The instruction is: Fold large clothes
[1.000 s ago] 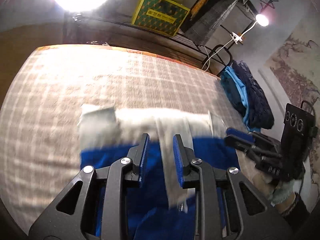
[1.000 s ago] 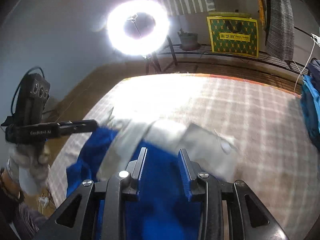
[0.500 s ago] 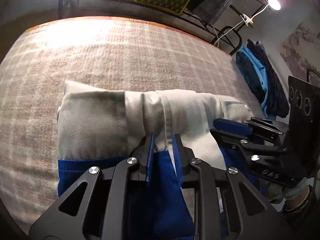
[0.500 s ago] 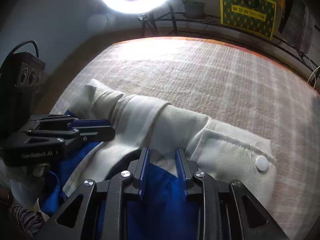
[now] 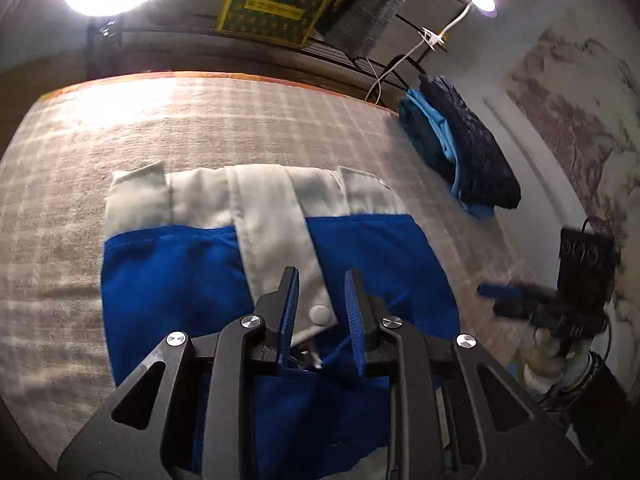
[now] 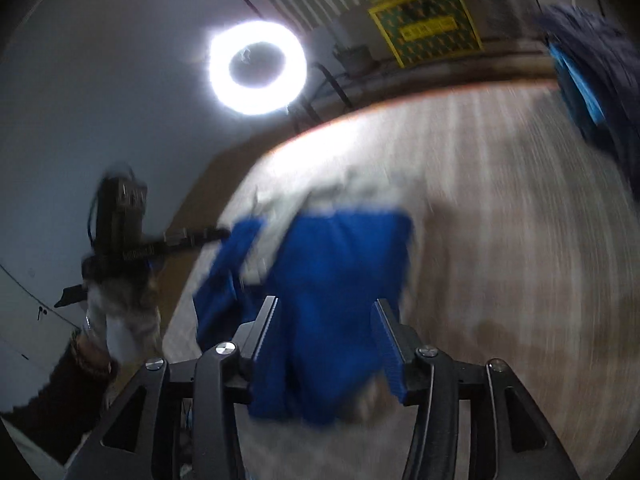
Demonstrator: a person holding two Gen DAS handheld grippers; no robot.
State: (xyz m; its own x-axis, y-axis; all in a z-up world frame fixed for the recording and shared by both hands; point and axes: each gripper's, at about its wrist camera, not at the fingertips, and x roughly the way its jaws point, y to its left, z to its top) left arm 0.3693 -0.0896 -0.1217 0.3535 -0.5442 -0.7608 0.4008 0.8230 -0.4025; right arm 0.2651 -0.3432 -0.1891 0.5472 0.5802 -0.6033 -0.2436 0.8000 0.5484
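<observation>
Blue-and-white garment lies folded mid-frame on the plaid surface, white band toward the top, blue panel below, white placket with a snap running down the middle. Left gripper at bottom centre: fingers narrowly apart over the placket end and snap; can't tell whether they pinch cloth. Right gripper, bottom centre of the blurred right wrist view: jaws opening, blue cloth between the fingers, pads not visibly pressing it. Folded dark and light-blue clothes stack right of frame.
</observation>
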